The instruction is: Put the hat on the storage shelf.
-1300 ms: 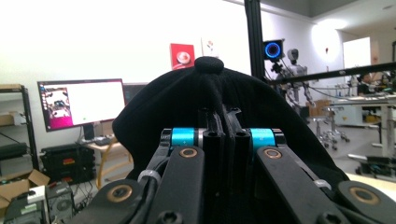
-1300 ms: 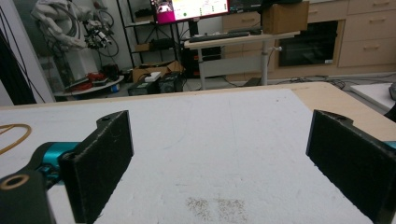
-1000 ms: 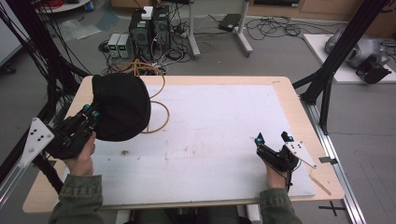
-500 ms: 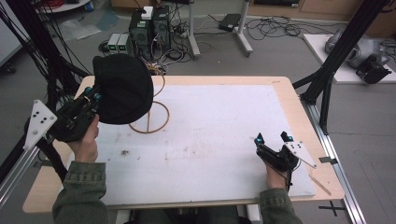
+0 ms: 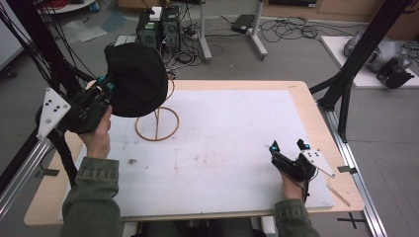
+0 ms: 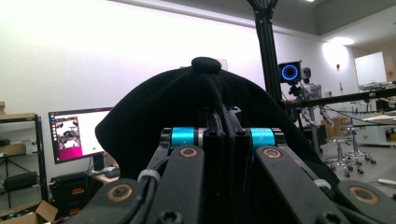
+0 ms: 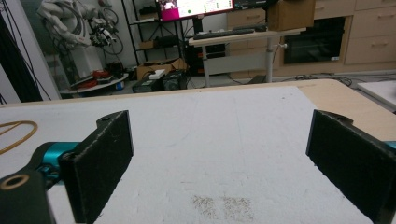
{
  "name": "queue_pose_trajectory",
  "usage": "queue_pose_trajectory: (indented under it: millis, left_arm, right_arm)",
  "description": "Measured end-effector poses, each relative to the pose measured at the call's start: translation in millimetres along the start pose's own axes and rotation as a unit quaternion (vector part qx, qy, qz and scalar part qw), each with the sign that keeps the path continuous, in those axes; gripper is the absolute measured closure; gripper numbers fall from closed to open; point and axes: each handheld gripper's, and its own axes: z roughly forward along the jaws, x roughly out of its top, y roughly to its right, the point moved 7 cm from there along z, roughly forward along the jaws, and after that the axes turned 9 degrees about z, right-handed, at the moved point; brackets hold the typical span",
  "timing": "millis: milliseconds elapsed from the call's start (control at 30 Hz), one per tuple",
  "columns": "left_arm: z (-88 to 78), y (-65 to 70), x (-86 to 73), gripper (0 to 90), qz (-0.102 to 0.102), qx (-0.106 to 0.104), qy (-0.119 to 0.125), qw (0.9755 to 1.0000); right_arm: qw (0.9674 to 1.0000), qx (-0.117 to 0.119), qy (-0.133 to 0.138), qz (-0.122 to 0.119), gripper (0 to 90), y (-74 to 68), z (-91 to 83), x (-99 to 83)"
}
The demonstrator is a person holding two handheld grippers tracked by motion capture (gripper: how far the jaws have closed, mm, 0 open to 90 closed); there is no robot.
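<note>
I have lifted the cap (image 5: 137, 79) clear of the stand (image 5: 157, 123), left gripper (image 5: 105, 87) pinching it; right gripper (image 5: 288, 146), jaws wide, idles at four o'clock.

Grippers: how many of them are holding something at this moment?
1. The left gripper, raised at the table's far left, is shut on the black cap. The right gripper rests open at the near right, holding nothing.

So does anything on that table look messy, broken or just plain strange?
Mostly tidy. The white table mat has faint brownish smudges and a small dark speck patch. The oddest sight: the left gripper holds a black knit hat in the air, above a thin wooden ring stand.
</note>
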Motion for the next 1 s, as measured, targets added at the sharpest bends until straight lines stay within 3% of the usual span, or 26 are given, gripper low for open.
queue_pose_trajectory:
  millis: [533,733,1000]
  left_arm:
    - [44.5,-17.3,4.4,87.7,-0.001,-0.004,0.002,1.0000]
    - [58.9,-25.2,0.8,87.6,0.000,-0.007,-0.015,0.9999]
    - [65.3,-27.2,-15.6,87.6,0.002,-0.014,-0.045,0.9989]
  right_arm:
    - [1.0000,0.003,-0.006,-0.002,6.5,-0.2,3.2,-2.0]
    - [1.0000,0.004,-0.006,-0.004,6.5,-0.3,3.9,-2.4]
    - [0.9999,0.005,-0.009,-0.005,6.5,-0.8,4.5,-3.2]
